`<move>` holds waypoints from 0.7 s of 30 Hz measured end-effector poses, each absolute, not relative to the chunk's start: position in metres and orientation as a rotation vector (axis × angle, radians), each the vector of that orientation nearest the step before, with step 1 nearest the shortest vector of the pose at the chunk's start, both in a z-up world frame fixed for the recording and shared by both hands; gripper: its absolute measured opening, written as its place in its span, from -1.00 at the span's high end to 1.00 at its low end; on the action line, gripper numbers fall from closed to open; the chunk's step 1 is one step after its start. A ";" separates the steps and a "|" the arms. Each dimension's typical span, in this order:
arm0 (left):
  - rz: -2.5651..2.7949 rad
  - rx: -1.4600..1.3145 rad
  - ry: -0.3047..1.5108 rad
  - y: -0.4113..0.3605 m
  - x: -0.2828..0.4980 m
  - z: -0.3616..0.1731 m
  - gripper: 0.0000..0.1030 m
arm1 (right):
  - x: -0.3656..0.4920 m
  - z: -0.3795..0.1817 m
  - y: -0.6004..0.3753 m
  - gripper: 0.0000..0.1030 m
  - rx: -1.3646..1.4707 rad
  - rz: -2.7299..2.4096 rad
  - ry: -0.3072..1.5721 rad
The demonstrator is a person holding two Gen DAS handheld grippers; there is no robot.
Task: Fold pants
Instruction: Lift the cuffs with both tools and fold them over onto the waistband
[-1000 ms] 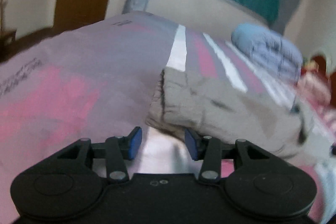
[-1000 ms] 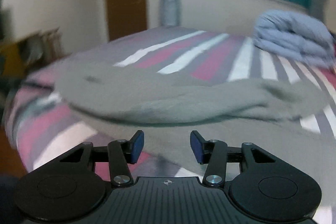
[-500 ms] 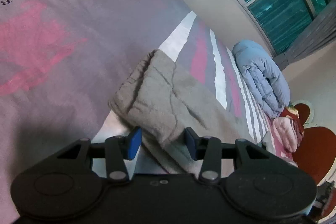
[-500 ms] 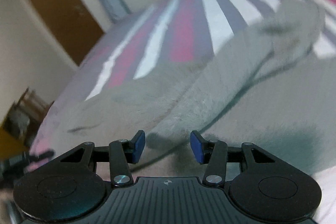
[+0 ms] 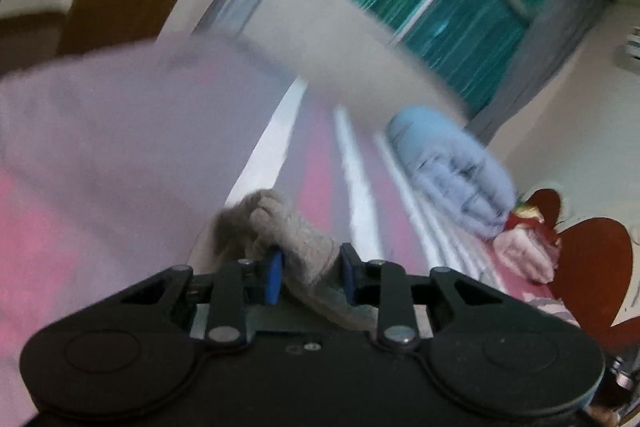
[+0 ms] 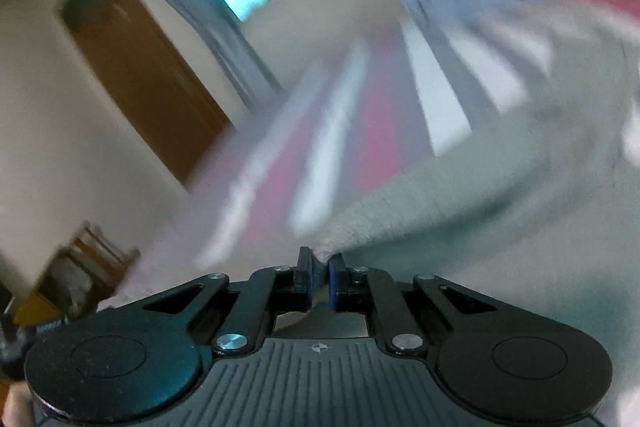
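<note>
Half a second ago both tools gaped; now our left gripper (image 5: 308,277) pinches a bunched end of the pants (image 5: 280,227) at lower centre, and our right gripper (image 6: 319,281) clamps their edge on the striped bed (image 6: 340,131). We judge the fold-over lift is starting.

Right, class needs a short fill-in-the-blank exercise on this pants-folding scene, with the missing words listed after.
1. Both grippers grip the beige-grey fabric ____, left gripper and right gripper alike.
2. The right gripper's fingers stand nearly ____ on a thin fabric edge.
3. The rolled quilt lying on the striped bedsheet is light ____.

Missing words: pants; shut; blue
</note>
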State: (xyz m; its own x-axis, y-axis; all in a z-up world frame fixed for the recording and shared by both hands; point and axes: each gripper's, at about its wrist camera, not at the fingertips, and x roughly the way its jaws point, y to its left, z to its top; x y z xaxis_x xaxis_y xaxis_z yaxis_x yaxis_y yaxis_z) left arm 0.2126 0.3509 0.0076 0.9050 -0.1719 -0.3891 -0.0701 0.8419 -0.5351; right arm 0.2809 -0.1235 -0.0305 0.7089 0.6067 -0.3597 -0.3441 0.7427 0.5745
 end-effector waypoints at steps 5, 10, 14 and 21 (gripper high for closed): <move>0.050 -0.451 0.698 0.340 0.226 -0.049 0.62 | 0.228 -0.052 -0.136 0.86 0.422 0.571 0.464; 0.068 -0.524 0.680 0.340 0.201 -0.072 0.55 | 0.227 -0.132 -0.138 0.77 0.459 0.547 0.757; 0.137 -0.488 0.644 0.331 0.187 -0.055 0.47 | 0.213 -0.114 -0.153 0.54 0.410 0.554 0.700; 0.181 -0.426 0.567 0.269 0.183 -0.021 0.08 | 0.213 -0.071 -0.204 0.20 0.369 0.417 0.583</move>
